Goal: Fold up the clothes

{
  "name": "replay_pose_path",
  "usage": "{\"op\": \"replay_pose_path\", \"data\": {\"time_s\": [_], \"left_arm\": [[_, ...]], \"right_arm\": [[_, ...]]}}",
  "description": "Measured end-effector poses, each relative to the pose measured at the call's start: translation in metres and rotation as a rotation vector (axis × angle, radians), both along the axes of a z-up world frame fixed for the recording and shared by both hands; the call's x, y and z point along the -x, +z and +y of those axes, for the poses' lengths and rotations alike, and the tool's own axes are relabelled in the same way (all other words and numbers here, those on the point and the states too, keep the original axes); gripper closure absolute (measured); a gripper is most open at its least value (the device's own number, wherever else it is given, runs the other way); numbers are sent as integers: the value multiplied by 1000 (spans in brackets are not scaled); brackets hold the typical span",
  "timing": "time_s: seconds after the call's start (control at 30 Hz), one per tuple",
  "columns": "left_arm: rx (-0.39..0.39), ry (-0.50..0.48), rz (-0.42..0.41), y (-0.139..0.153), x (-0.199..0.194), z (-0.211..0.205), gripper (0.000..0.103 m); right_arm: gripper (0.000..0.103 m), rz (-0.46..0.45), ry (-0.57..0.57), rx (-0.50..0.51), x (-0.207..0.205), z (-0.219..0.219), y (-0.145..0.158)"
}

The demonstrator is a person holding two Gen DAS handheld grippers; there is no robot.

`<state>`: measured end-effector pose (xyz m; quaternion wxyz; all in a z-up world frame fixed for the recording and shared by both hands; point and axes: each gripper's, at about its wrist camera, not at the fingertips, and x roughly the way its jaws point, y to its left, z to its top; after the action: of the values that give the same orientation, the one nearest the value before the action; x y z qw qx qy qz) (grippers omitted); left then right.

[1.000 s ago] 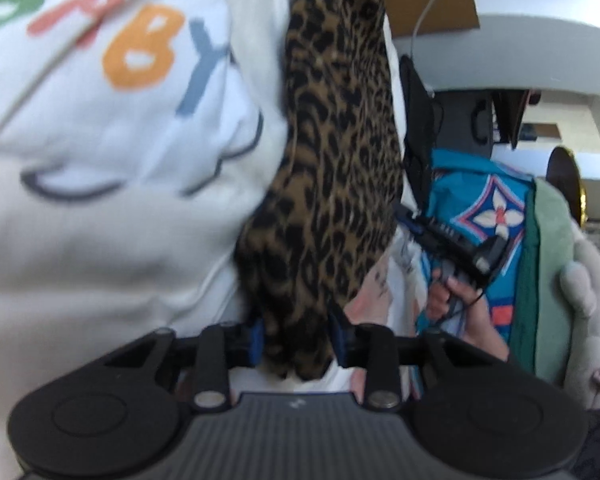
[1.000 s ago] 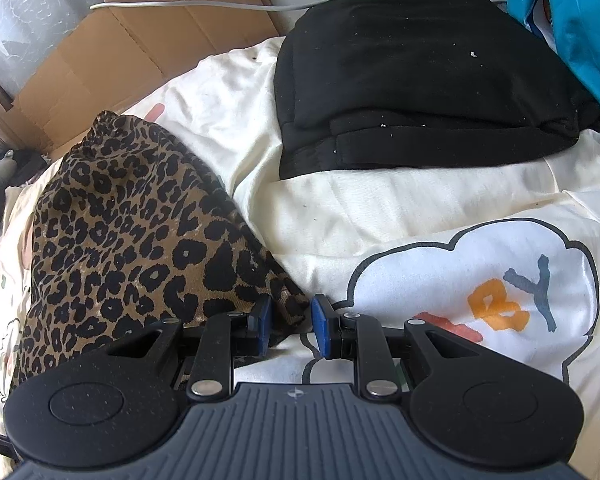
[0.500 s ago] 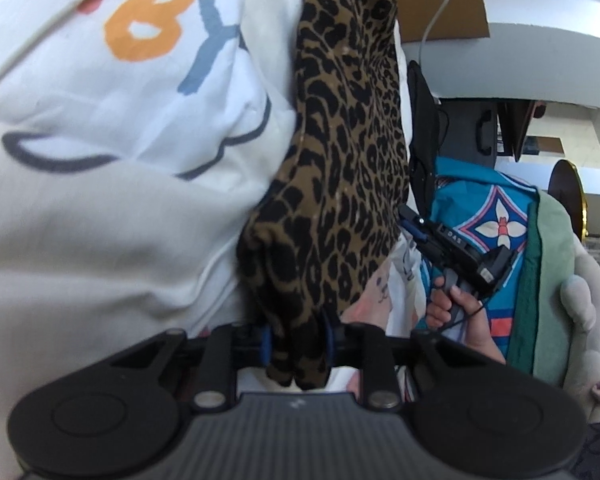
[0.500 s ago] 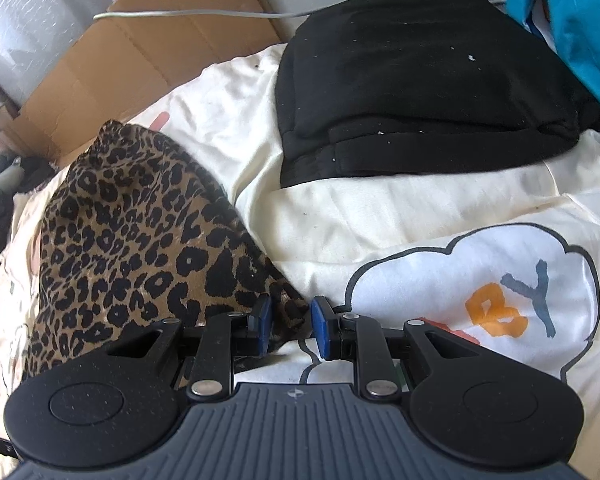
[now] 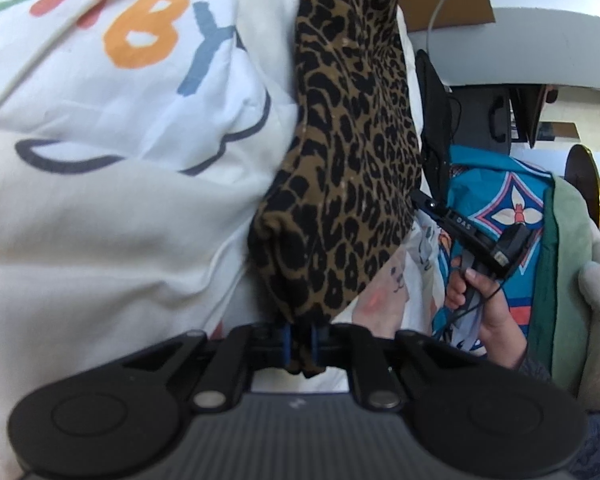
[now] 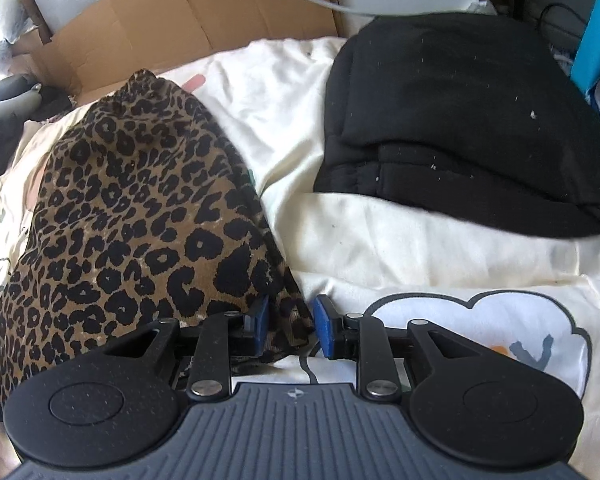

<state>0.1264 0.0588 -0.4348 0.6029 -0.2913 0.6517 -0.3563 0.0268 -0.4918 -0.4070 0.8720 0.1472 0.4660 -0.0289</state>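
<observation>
Leopard-print garment stretched lengthwise away from left gripper, just closed on its near corner.

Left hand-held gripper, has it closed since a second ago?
Yes. The left hand-held gripper has just been closing and now pinches the leopard-print garment; against the teal cloth it hasn't shifted.

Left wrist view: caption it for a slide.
Left gripper, jaws just closing, pinches the leopard-print garment lying on the cream sheet.
</observation>
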Motion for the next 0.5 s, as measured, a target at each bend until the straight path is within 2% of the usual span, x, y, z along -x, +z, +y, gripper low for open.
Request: {"op": "replay_pose_path", "data": {"time_s": [0.07,0.2,0.5], "left_arm": [[-9,-6,-1,1,0,-1,94],[-22,-13,-14,5,0,2,94],[-25,-26,-97,43,-5,6,95]], "right_arm": [[73,13,-7,1,-1,1,1],[92,34,-24,-12,-1,3,4],[97,45,-103,-73,11,1,21]]}}
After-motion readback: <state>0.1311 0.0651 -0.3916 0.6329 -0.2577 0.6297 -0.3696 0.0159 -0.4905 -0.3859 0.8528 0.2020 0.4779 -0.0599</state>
